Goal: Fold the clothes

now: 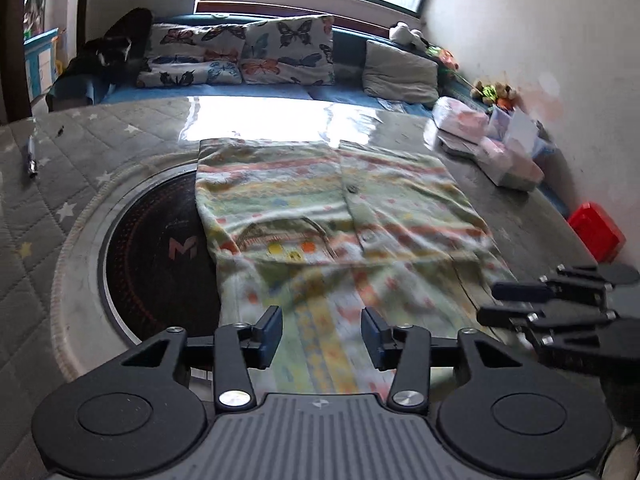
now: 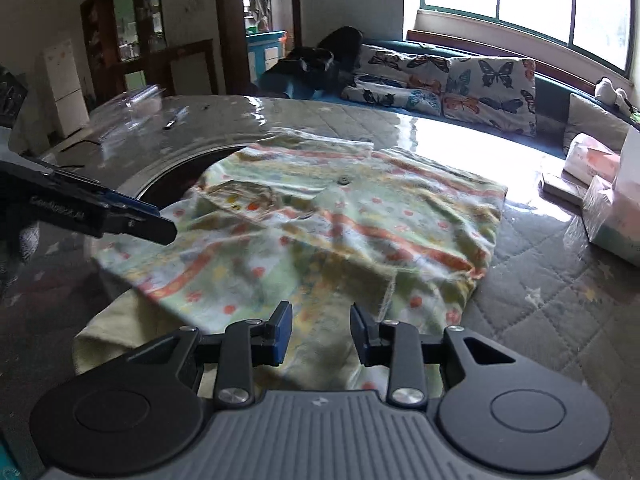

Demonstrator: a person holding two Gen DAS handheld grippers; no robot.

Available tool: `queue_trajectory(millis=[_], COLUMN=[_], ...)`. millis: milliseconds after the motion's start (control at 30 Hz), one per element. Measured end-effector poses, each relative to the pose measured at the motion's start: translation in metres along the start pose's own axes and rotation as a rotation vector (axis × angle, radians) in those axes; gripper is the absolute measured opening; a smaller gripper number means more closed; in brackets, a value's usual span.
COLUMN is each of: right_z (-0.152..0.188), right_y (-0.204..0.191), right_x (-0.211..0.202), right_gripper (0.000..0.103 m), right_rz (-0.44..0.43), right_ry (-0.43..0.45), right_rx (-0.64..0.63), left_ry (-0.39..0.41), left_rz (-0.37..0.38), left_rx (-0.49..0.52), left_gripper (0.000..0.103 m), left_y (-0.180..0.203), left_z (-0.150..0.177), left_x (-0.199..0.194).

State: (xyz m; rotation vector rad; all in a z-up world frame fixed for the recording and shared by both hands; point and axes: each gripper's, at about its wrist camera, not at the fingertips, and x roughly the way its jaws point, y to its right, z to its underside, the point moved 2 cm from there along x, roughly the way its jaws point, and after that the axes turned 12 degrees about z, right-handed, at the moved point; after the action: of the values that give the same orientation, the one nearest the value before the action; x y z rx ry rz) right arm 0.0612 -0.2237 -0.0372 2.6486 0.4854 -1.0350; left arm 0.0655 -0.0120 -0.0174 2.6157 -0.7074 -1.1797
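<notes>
A pale green shirt (image 1: 320, 200) with orange stripes and small buttons lies flat on the table, partly folded, its near end reaching toward both grippers. In the left wrist view my left gripper (image 1: 320, 332) hovers over that near end, jaws apart and nothing pinched between them. My right gripper (image 1: 516, 304) shows at the right edge of that view, beside the cloth. In the right wrist view the shirt (image 2: 340, 216) fills the middle. My right gripper (image 2: 320, 332) stands open above its near corner, and my left gripper (image 2: 160, 228) reaches in from the left.
The table (image 1: 120, 148) has a grey quilted star-print cover under clear plastic, with a round black hob (image 1: 160, 248) set in it, partly under the shirt. Tissue packs (image 1: 508, 156) and a red box (image 1: 596, 228) sit at the right. A pen (image 1: 32, 160) lies far left. A sofa with butterfly cushions (image 1: 240, 56) stands behind.
</notes>
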Motion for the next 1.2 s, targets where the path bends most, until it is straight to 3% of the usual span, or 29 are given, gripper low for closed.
queue_trajectory(millis=[200,467,600,767,967,1133,1200], right_z=[0.013,0.019,0.029,0.043,0.040,0.021,0.012], right_y=[-0.004,-0.008,-0.014,-0.028,-0.042,-0.043,-0.038], right_x=[-0.010,-0.035,-0.045,-0.052,-0.052,-0.041,-0.036], right_gripper=[0.032,0.033,0.039,0.045,0.047,0.042,0.023], right_rz=[0.009,0.014,0.019,-0.001,-0.023,-0.077,-0.104], right_ry=[-0.005,0.018,0.023,0.028,0.090,0.114,0.105], right_rx=[-0.046,-0.142,-0.217,-0.319,-0.367,-0.274,-0.211], left_ry=[-0.055,-0.121,-0.138,-0.134,-0.074,-0.036,-0.025], left_rz=[0.017,0.089,0.129,0.180,0.232,0.241,0.235], left_rx=[0.011,-0.106,-0.138,-0.151,-0.199,-0.201,-0.194], left_gripper=[0.052,0.051,0.050,0.018,0.012,0.012,0.012], left_y=[0.026,0.036,0.039,0.042,0.033,0.028,0.026], left_z=[0.027,0.046,0.049,0.044,0.018,-0.005,-0.012], left_x=[-0.024,-0.023,-0.019,-0.017,-0.021,-0.018,-0.017])
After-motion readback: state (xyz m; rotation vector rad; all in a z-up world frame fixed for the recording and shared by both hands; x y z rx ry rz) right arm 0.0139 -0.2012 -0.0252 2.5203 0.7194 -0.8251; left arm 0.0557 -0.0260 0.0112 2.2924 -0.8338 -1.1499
